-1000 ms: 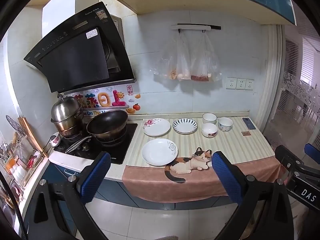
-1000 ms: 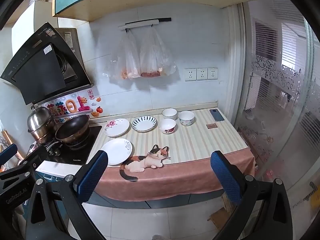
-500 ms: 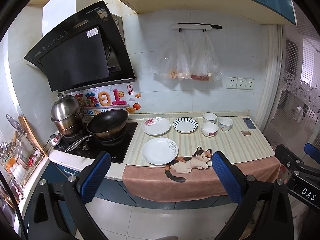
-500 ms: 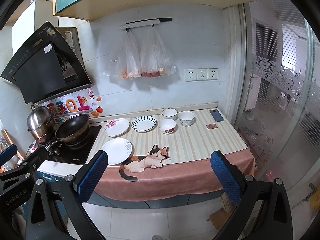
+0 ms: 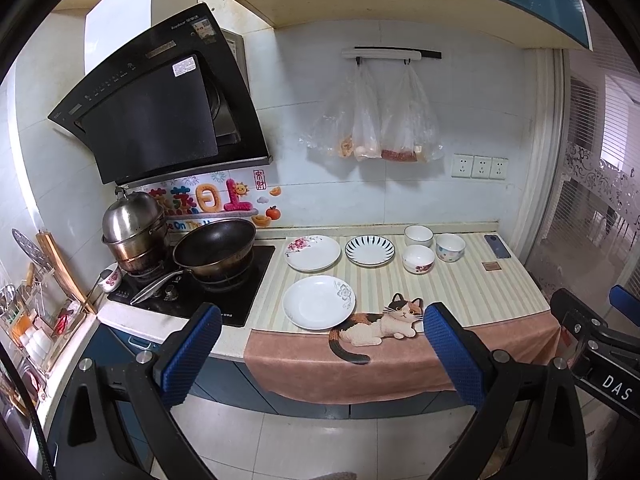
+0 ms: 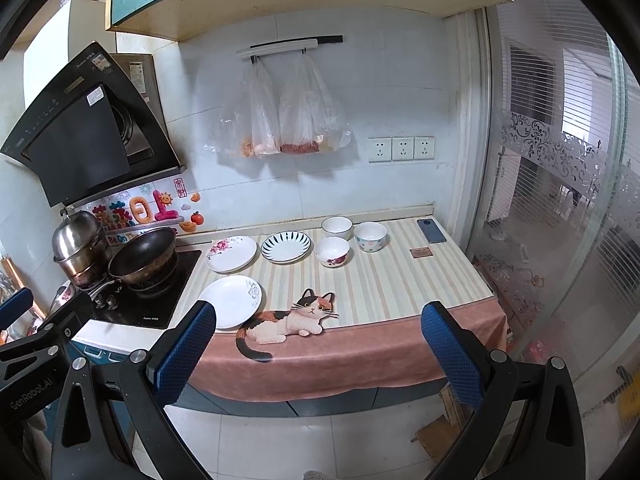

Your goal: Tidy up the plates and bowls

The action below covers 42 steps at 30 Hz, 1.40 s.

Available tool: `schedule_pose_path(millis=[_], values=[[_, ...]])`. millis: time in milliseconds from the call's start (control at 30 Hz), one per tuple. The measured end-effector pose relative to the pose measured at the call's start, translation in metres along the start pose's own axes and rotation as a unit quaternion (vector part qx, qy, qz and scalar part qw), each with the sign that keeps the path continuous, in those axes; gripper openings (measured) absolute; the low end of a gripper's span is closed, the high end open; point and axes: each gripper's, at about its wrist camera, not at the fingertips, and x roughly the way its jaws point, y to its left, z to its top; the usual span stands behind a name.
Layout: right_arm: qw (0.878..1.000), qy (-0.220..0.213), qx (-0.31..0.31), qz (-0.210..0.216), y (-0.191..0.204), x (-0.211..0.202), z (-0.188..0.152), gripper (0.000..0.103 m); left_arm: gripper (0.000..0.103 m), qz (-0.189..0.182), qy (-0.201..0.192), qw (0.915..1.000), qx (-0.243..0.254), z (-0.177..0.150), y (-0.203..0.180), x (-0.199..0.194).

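Both grippers are held wide apart and empty, short of the tabletop [image 5: 460, 292]: left gripper [image 5: 316, 344], right gripper [image 6: 318, 348]. Nearest its front edge, a white plate [image 5: 319, 301] is seen beside a cat motif [image 5: 376, 322]. Behind it are set a floral plate [image 5: 313, 252] and a striped plate [image 5: 370, 250], then three bowls [image 5: 418, 259] (clustered, upright), well apart from the wok [image 5: 214, 245]
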Motion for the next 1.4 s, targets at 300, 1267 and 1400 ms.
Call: schedule_pose_path(millis=[300, 1267, 1400], values=[[1.000, -0.002, -0.001, -0.001, -0.003, -0.002, -0.003, 0.103, 0.103, 0.000, 0.000, 1.0000, 0.000, -0.001, 0.000, 0.000], [1.000, 0.002, 0.000, 0.000, -0.003, -0.003, -0.005, 0.103, 0.103, -0.002, 0.005, 1.0000, -0.003, -0.009, -0.003, -0.001], [1.000, 0.004, 0.000, 0.000, -0.004, -0.003, -0.006, 0.103, 0.103, -0.003, 0.007, 1.0000, -0.003, -0.010, -0.003, 0.001]])
